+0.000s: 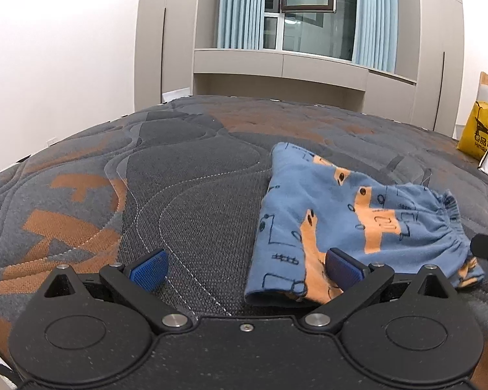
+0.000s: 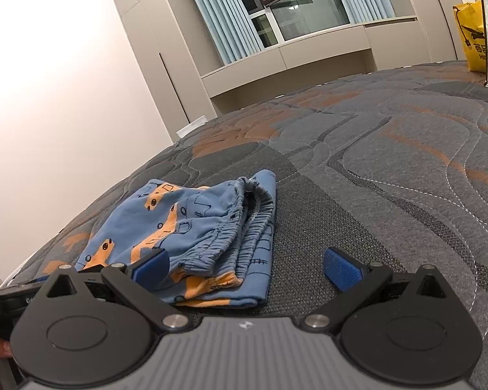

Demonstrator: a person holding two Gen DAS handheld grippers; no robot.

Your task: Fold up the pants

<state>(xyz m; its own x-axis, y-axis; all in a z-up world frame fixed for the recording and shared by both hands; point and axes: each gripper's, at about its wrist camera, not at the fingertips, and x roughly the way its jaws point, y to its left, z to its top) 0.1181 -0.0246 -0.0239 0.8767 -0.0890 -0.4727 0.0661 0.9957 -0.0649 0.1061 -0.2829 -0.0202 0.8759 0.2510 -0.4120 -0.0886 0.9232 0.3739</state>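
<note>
Right, writing first: yellow bag [image 1: 478, 133] at the far R edge of the mattress [image 1: 185, 175] shows a black logo and letters starting "Hima", rest cut off; in the R wrist view only "H" is legible. Blue kids' pants [image 1: 351, 221] w/ orange vehicle print lie folded into a compact bundle on the quilted grey-and-orange mattress. Left gripper [image 1: 245, 268] is spread wide, holding nothing; bundle sits at its 1 o'clock, R pad overlapping the near edge, contact unclear. Right gripper [image 2: 245, 268] also released, empty; pants [image 2: 192, 234] at its 11 o'clock, L pad over the waistband side. Long axis in the L view runs approx 11 to 4 o'clock, gathered elastic waistband [image 1: 452, 217] pointing toward 3. Window and pale blue curtains [image 1: 237, 9] at 12.
</note>
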